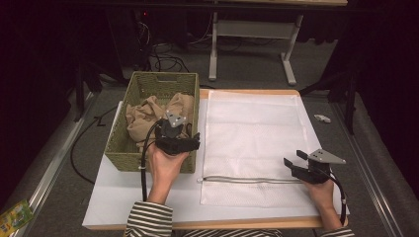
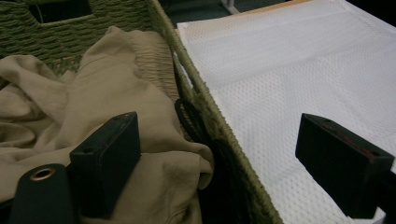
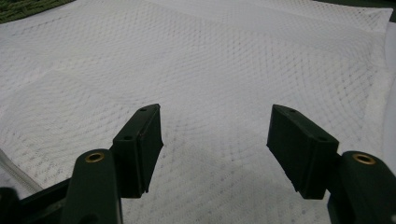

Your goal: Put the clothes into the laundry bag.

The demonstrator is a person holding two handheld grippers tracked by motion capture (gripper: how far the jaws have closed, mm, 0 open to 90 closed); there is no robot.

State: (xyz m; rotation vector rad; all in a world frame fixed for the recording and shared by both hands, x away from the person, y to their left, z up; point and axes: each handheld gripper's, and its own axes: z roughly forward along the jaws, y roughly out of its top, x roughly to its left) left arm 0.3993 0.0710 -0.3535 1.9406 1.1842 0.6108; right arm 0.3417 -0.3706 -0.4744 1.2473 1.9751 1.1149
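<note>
A green woven basket [image 1: 123, 148] at the table's left holds crumpled beige clothing [image 1: 148, 111]. To its right a white mesh laundry bag [image 1: 252, 133] lies flat, its zipper [image 1: 247, 179] running along the near side. My left gripper [image 1: 182, 134] hovers open at the basket's near right corner. In the left gripper view its jaws [image 2: 219, 123] straddle the basket wall [image 2: 205, 102], one over the beige cloth [image 2: 116, 79], the other over the mesh bag [image 2: 289, 60]. My right gripper [image 1: 295, 159] stands open by the zipper's right end, over bare mesh [image 3: 210, 56], nothing between its jaws [image 3: 215, 114].
A white board [image 1: 113, 197] covers the tabletop under basket and bag. A dark cord loop [image 2: 187, 119] hangs inside the basket wall. On the floor lie a small white object [image 1: 322, 118], a green packet [image 1: 15, 215] and cables; a table frame [image 1: 213, 49] stands behind.
</note>
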